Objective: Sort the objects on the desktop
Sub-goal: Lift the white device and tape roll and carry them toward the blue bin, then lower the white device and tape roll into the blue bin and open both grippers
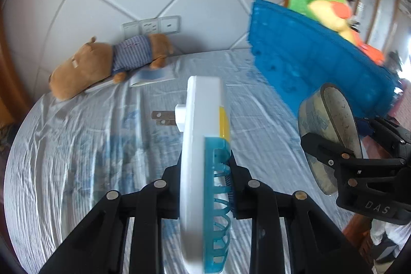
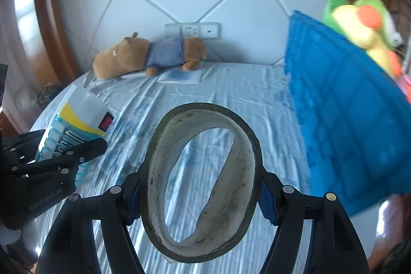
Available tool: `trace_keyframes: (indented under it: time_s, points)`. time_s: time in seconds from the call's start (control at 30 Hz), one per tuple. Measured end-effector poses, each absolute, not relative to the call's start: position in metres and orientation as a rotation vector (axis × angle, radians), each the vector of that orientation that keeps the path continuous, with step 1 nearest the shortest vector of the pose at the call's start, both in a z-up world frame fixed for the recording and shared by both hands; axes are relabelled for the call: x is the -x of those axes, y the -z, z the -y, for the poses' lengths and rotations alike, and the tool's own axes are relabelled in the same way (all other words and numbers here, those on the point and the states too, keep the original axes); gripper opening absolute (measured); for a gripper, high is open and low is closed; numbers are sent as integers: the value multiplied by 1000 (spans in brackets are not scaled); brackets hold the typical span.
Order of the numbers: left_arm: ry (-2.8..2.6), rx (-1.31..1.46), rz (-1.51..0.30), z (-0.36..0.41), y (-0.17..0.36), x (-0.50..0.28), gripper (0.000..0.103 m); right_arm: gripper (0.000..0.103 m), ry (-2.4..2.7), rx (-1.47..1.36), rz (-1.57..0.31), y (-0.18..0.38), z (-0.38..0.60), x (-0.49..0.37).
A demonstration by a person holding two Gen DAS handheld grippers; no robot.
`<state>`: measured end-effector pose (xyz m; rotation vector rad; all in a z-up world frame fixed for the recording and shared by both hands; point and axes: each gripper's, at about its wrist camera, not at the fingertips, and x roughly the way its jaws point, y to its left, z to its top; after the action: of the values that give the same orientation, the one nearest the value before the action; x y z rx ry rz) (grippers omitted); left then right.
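My left gripper (image 1: 205,184) is shut on a flat white plug-in device (image 1: 197,145) with a blue grille, a yellow band and two metal prongs, held edge-on above the table. Its red switch shows in the right wrist view, where the device (image 2: 77,120) and the left gripper (image 2: 64,156) appear at the left. My right gripper (image 2: 200,186) is shut on a worn roll of tape (image 2: 200,171), squeezed between blue pads. In the left wrist view the tape roll (image 1: 331,135) and right gripper (image 1: 359,166) hang at the right.
A blue basket (image 1: 316,63) with a green and yellow plush toy (image 1: 331,9) stands at the right. A brown plush animal (image 2: 149,55) in a striped shirt lies by the tiled wall, beside a small packet (image 2: 179,76). A wrinkled pale cloth (image 2: 205,99) covers the table.
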<state>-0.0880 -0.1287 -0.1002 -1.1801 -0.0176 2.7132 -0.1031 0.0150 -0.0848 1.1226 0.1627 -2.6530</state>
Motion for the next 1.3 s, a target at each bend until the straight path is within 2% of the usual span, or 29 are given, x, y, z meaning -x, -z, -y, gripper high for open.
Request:
trace_keyframes:
  time_s: [0.43,0.7,1.0,1.3]
  points:
    - [-2584,1066,-56,58,70,75,26,71,2817,-1126,-76,51,-78,54]
    - [-2555,892,-87,-10,11,84,26,71,2886,-1032,-8,5,-131,45]
    - [-2535,752,-72,-127,-39,115,26,71,3032,-865,21,-57,-244,71]
    - [-2576,860,-29,-243,-17,189,26,71,3007,-875,-54,-54,-363,147]
